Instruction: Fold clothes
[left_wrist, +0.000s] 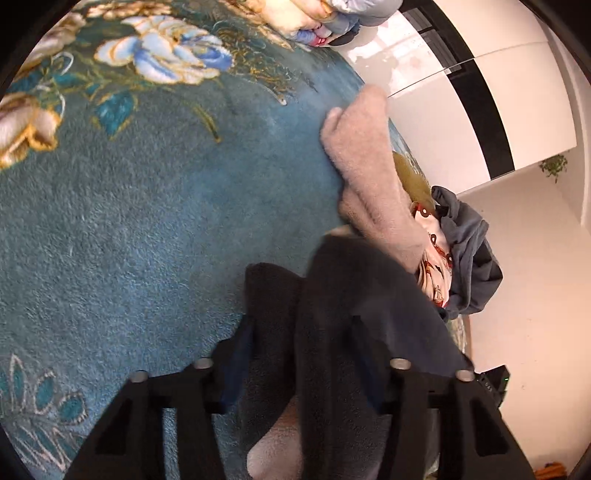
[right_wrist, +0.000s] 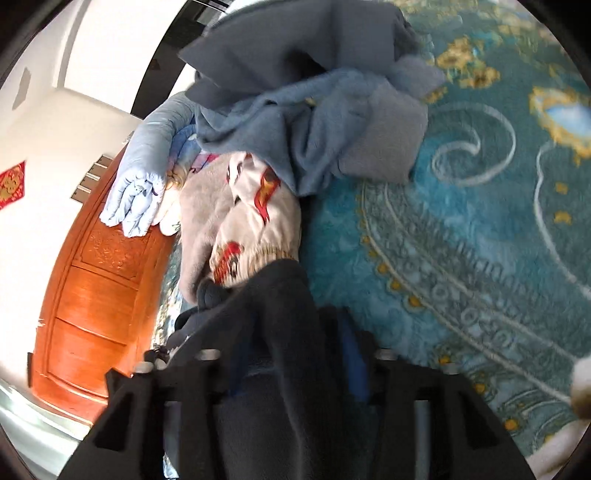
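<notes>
A dark grey fleece garment (left_wrist: 332, 314) is pinched in my left gripper (left_wrist: 303, 354), whose jaws are shut on it above the blue floral carpet (left_wrist: 147, 221). In the right wrist view the same dark garment (right_wrist: 280, 332) drapes over my right gripper (right_wrist: 291, 354), which is shut on it. Beyond the left gripper lie a beige fleece piece (left_wrist: 369, 166), a white printed garment (left_wrist: 436, 258) and a slate-blue hoodie (left_wrist: 469, 251). The right view shows the printed garment (right_wrist: 258, 221) and blue-grey fleece clothes (right_wrist: 314, 110) piled ahead.
A light-blue quilted jacket (right_wrist: 140, 177) lies at the carpet's edge by an orange wooden door (right_wrist: 92, 295). More clothes (left_wrist: 314, 18) are heaped at the far carpet edge. White floor and a wall (left_wrist: 517, 295) lie to the right.
</notes>
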